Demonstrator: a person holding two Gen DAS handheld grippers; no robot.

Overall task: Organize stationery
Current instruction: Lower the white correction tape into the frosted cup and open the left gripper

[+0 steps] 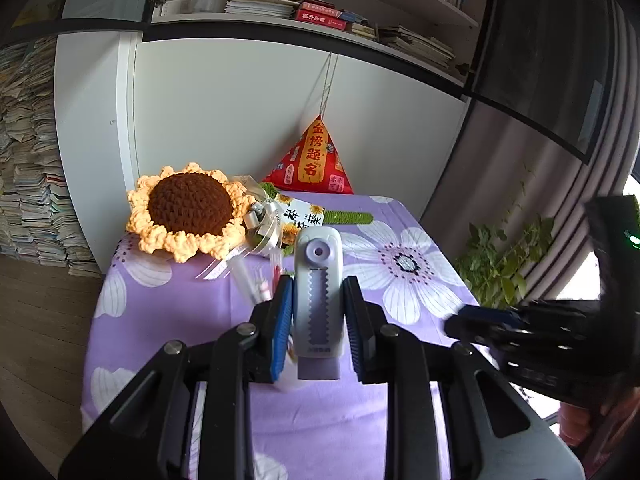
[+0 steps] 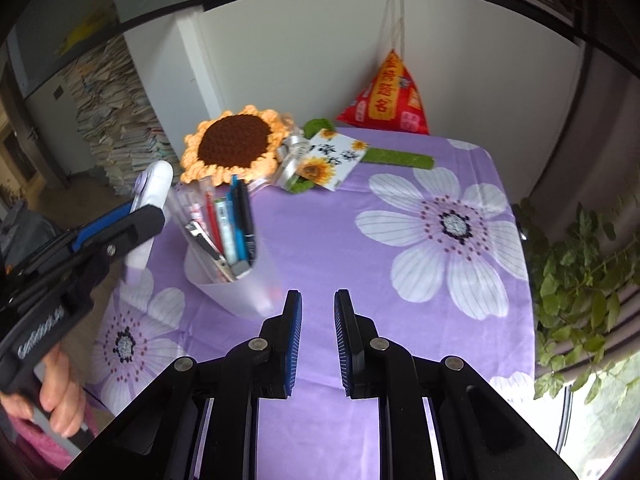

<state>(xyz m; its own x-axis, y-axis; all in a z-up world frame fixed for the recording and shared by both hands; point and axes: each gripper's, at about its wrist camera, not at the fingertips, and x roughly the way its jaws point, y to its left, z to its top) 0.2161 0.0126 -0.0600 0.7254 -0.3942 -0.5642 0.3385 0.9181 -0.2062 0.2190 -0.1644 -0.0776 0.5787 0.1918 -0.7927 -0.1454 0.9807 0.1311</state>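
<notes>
My left gripper (image 1: 318, 292) is shut on a white and lilac correction tape dispenser (image 1: 319, 292), held upright above the table. It also shows in the right wrist view (image 2: 154, 186), just left of a translucent pen cup (image 2: 236, 280) that holds several pens and a utility knife. In the left wrist view the cup (image 1: 256, 280) is mostly hidden behind the left finger. My right gripper (image 2: 317, 300) is open and empty, hovering above the purple cloth to the right of the cup. It also shows at the right edge of the left wrist view (image 1: 472, 322).
A purple flowered tablecloth (image 2: 400, 280) covers the table. A crocheted sunflower (image 2: 236, 142), a sunflower card (image 2: 332, 158) and a red triangular pouch (image 2: 388, 98) lie at the back. A leafy plant (image 2: 580, 280) stands off the right edge. Stacked books fill the left background.
</notes>
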